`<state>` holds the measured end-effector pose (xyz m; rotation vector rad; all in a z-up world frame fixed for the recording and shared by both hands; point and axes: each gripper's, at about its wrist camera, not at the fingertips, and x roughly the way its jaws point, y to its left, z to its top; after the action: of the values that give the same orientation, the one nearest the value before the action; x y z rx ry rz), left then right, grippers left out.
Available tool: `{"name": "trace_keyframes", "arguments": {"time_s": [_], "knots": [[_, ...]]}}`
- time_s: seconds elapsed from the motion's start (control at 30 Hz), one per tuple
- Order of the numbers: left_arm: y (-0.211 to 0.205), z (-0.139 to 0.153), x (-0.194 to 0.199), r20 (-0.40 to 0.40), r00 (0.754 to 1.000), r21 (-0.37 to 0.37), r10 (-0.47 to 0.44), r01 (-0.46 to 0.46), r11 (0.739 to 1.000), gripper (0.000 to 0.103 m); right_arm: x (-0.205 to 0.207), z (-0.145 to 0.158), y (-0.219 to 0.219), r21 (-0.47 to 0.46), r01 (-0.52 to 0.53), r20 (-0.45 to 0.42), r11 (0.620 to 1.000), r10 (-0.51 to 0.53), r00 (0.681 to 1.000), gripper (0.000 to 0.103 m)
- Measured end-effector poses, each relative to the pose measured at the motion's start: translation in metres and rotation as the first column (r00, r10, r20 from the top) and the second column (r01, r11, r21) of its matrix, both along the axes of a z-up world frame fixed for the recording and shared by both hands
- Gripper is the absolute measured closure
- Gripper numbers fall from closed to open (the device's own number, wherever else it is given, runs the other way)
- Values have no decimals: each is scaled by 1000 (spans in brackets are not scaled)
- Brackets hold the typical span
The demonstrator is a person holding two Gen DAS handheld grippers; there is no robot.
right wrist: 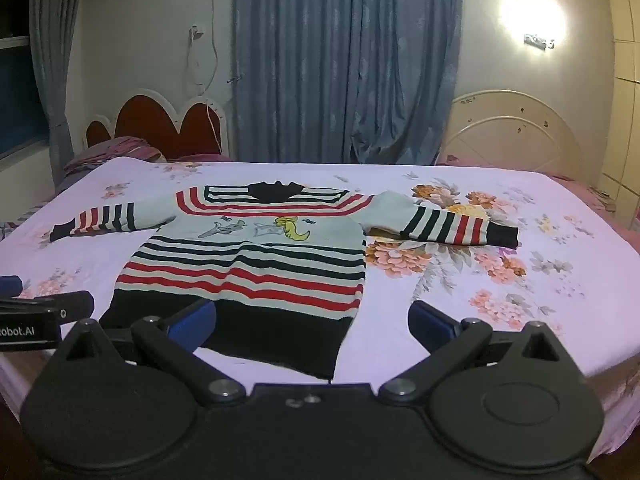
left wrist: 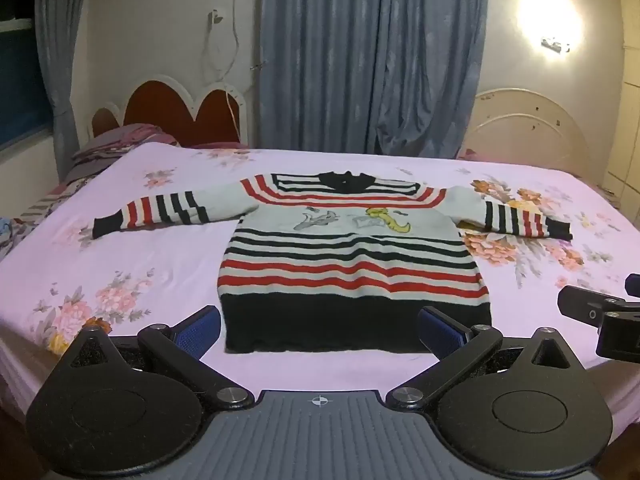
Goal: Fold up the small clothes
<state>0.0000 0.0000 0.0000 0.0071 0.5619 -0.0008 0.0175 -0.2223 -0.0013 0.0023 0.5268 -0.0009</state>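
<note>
A small striped sweater in white, red and black, with cartoon figures on the chest, lies flat and face up on the bed, both sleeves spread sideways. It also shows in the right wrist view. My left gripper is open and empty, hovering just in front of the black hem. My right gripper is open and empty, over the hem's right part. Its body shows at the right edge of the left wrist view.
The bed has a pink floral sheet. A red headboard and pillows stand at the far left. Blue curtains hang behind. A white arched bed frame is at the back right.
</note>
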Motion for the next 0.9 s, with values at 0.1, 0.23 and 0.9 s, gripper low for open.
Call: {"name": "trace_keyframes", "arguments": {"time_s": [0.1, 0.23, 0.9], "knots": [[-1, 0, 0, -1, 1000, -3, -1, 1, 1000, 0, 0, 0, 0, 4, -2, -2, 1000, 2, 1000, 1], [-4, -1, -1, -2, 1000, -8, -8, 8, 1000, 0, -1, 0, 0, 8, -1, 0, 1000, 1, 1000, 1], [8, 3, -2, -1, 1000, -18, 7, -7, 1000, 0, 0, -1, 7, 4, -3, -2, 1000, 3, 1000, 1]]}}
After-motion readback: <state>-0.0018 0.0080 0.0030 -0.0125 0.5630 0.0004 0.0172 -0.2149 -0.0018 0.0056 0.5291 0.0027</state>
